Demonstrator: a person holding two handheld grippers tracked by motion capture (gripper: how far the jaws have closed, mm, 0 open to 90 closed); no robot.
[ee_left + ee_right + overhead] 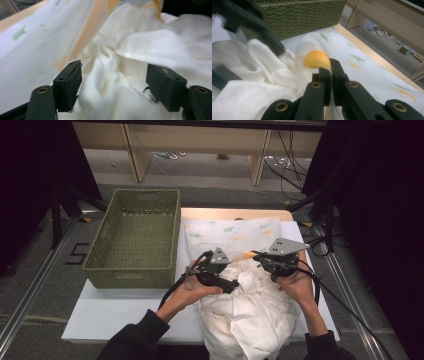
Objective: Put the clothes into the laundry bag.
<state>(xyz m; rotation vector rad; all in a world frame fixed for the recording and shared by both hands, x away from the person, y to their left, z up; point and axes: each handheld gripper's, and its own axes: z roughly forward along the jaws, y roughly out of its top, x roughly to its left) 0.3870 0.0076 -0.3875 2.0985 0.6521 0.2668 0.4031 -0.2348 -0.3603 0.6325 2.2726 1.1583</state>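
Note:
A white cloth (245, 310) with green and orange prints lies bunched on the table and hangs over its front edge; its far part (230, 232) lies flat. My right gripper (253, 255) is shut on a fold of the cloth (315, 60) with an orange print, the fabric pinched between its pads (331, 72). My left gripper (234, 285) hovers over the rumpled middle. In the left gripper view its jaws stand wide apart (113, 85), with soft folds of cloth (140, 47) bulging between them and not pressed by the pads. The left gripper (249, 20) is a dark blur in the right gripper view.
A green woven basket (135, 270) stands on the left of the white table (115, 315), close beside the cloth; its wall (297, 15) rises behind the cloth in the right gripper view. Wooden shelf legs and cables lie on the floor beyond the table's far edge.

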